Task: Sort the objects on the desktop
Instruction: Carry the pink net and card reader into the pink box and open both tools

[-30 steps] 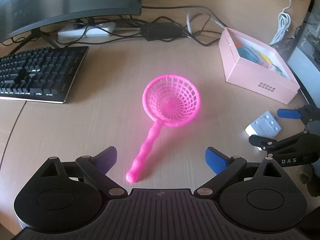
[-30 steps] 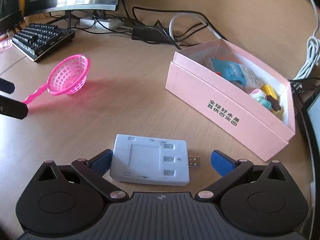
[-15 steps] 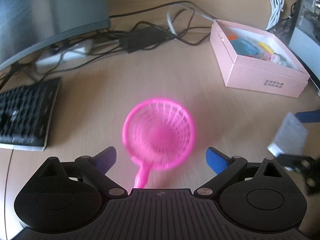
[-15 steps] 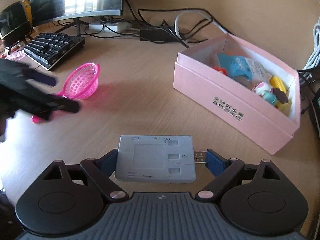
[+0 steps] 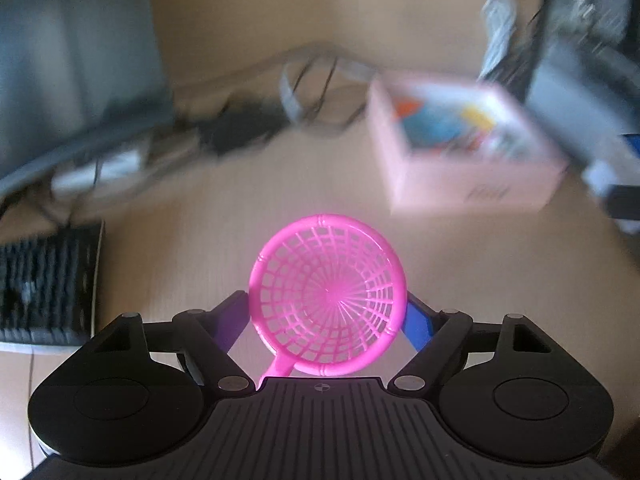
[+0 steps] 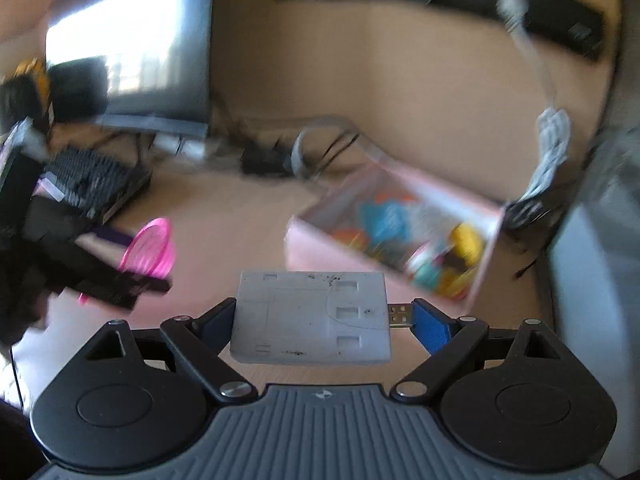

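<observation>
1. Pink plastic strainer (image 5: 326, 294) sits clamped in the left gripper (image 5: 326, 312), its handle running down out of sight under the gripper body; the round mesh bowl stands up facing the camera, lifted off the desk (image 5: 240, 220), short of the box and to its left.
2. The right gripper (image 6: 320, 320) is clamped on a grey USB hub (image 6: 312, 316): one blue finger (image 6: 430, 326) presses the metal plug end, the other the opposite short side. The hub is held flat in the air, on the near side of the box.
3. The pink box (image 6: 400, 232) is the landmark and, I judge, the place both things are headed; it already holds a jumble of small colourful items. A keyboard (image 6: 92, 180) and a monitor (image 6: 132, 60) lie well to its left, with a tangle of cables (image 6: 312, 148) behind it.
4. Risks:
   - The strainer is held only by its thin handle, so the bowl could swing or twist in the grip during a fast move.
   - Pressure on the hub's plug is a small contact; the hub could pivot and slip out.
   - Both grippers nearing the one box at once could collide, or the strainer's bowl could catch the box wall.
5. Dark print shows on the box's front wall (image 5: 472, 184), but motion blur makes it unreadable. No brand can be read on the hub.
</observation>
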A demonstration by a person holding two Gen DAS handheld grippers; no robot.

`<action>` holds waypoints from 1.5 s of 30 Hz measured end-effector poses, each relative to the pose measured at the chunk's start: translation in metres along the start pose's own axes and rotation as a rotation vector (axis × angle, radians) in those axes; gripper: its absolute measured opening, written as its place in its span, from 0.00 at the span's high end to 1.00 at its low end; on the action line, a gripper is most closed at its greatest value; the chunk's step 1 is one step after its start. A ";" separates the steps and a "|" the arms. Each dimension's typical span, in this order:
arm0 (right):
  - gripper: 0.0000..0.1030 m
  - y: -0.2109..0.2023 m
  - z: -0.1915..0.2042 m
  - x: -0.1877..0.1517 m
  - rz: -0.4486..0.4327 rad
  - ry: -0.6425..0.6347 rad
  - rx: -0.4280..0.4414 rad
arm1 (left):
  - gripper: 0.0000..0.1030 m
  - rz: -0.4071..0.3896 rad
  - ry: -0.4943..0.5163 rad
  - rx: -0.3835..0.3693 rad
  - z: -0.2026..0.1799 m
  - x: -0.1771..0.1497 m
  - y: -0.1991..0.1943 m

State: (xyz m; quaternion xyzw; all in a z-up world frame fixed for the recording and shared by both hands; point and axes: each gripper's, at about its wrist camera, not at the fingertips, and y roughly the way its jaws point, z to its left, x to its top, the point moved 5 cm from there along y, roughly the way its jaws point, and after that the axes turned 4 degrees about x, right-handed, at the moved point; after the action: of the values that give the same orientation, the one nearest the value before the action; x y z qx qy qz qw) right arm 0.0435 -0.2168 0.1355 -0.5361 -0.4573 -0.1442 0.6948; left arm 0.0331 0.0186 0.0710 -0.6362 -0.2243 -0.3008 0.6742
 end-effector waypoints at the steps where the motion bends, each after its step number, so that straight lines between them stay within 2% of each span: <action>1: 0.12 -0.008 -0.004 0.008 -0.029 0.006 -0.010 | 0.18 -0.044 0.011 -0.001 -0.002 0.012 -0.013; 4: 0.12 -0.036 -0.014 0.031 -0.118 0.019 -0.044 | 0.18 -0.180 0.009 -0.008 -0.001 0.057 -0.048; 6: 0.12 -0.051 -0.018 0.040 -0.163 0.023 -0.065 | 0.18 -0.240 -0.021 -0.044 0.001 0.089 -0.061; 9: 0.12 -0.065 -0.024 0.045 -0.205 0.028 -0.101 | 0.18 -0.278 -0.045 -0.104 -0.002 0.129 -0.059; 11: 0.12 -0.069 -0.028 0.037 -0.205 0.047 -0.120 | 0.18 -0.284 -0.019 -0.123 -0.015 0.149 -0.046; 13: 0.12 -0.068 -0.033 0.025 -0.188 0.085 -0.147 | 0.18 -0.252 -0.001 -0.153 -0.030 0.165 -0.020; 18: 0.12 -0.067 -0.043 -0.009 -0.117 0.178 -0.189 | 0.18 -0.111 -0.005 -0.265 -0.070 0.185 0.057; 20: 0.12 -0.069 -0.045 -0.019 -0.104 0.200 -0.210 | 0.18 -0.053 -0.022 -0.290 -0.083 0.188 0.086; 23: 0.12 -0.069 -0.049 -0.027 -0.082 0.240 -0.229 | 0.16 -0.007 -0.026 -0.306 -0.097 0.189 0.115; 25: 0.12 -0.065 -0.053 -0.031 -0.061 0.257 -0.245 | 0.12 0.022 -0.022 -0.322 -0.099 0.188 0.124; 28: 0.12 -0.058 -0.057 -0.031 -0.048 0.263 -0.257 | 0.07 -0.002 -0.034 -0.334 -0.089 0.184 0.115; 31: 0.12 -0.048 -0.061 -0.024 -0.050 0.255 -0.251 | 0.06 -0.031 -0.030 -0.308 -0.073 0.174 0.099; 35: 0.12 -0.021 -0.070 -0.007 -0.044 0.216 -0.239 | 0.06 -0.041 -0.010 -0.218 -0.053 0.139 0.087; 39: 0.12 0.016 -0.078 0.010 -0.009 0.182 -0.216 | 0.06 -0.003 0.019 -0.117 -0.038 0.089 0.080; 42: 0.12 0.050 -0.080 0.027 0.011 0.158 -0.192 | 0.05 0.039 0.006 -0.090 -0.033 0.051 0.074; 45: 0.12 0.083 -0.077 0.051 -0.014 0.126 -0.180 | 0.04 0.065 -0.018 -0.073 -0.032 0.021 0.062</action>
State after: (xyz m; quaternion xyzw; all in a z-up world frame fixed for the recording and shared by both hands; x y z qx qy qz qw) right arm 0.1655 -0.2377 0.1240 -0.5831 -0.4016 -0.2228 0.6702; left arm 0.0885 -0.0152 0.0381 -0.6702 -0.1982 -0.2809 0.6578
